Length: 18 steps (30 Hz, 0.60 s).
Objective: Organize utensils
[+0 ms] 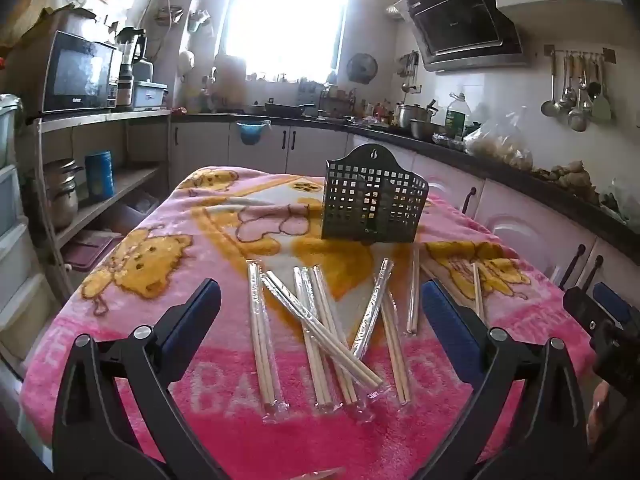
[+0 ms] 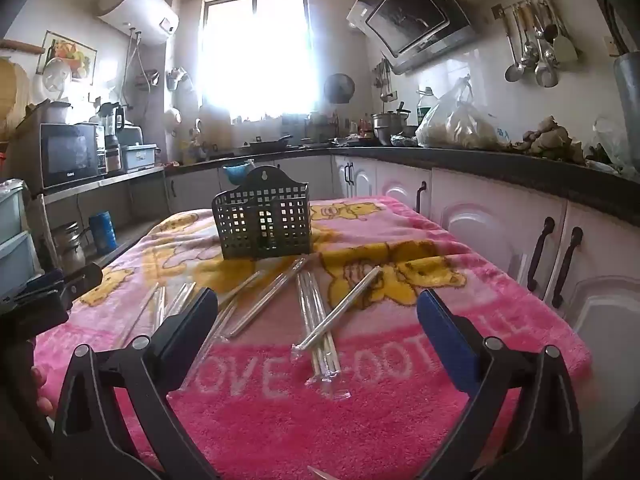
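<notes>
Several pairs of wooden chopsticks in clear wrappers lie scattered and crossed on a pink blanket-covered table. They also show in the right wrist view. A dark perforated utensil holder stands upright behind them, also seen in the right wrist view. My left gripper is open and empty, held above the near chopsticks. My right gripper is open and empty, above the chopsticks on the right side; it shows at the right edge of the left wrist view.
Kitchen cabinets with dark handles run along the table's right side under a cluttered black counter. A shelf with a microwave and pots stands to the left. Ladles hang on the right wall.
</notes>
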Motion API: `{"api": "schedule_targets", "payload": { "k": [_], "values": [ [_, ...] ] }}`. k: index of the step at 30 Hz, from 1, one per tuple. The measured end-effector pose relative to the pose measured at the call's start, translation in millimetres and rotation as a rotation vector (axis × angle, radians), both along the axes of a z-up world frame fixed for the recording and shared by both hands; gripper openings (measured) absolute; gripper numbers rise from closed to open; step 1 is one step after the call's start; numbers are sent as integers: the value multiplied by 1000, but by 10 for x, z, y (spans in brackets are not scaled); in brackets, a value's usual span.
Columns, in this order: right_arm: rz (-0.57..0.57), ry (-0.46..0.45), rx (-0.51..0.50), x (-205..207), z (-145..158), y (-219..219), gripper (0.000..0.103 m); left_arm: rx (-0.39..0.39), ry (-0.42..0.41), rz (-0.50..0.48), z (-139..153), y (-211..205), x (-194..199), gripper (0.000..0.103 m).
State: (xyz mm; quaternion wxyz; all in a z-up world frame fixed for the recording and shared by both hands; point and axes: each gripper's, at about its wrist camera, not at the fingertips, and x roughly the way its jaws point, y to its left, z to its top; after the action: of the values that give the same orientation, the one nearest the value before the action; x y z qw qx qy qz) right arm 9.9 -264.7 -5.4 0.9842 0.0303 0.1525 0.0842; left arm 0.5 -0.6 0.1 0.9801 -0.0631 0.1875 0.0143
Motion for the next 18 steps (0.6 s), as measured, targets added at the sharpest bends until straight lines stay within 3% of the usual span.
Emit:
{"api": "schedule_targets", "payload": {
  "k": [18],
  "values": [
    [-1,-18,-8,-63,100,22,97,14,-29,-12,53,-46,-51,92]
  ]
}}
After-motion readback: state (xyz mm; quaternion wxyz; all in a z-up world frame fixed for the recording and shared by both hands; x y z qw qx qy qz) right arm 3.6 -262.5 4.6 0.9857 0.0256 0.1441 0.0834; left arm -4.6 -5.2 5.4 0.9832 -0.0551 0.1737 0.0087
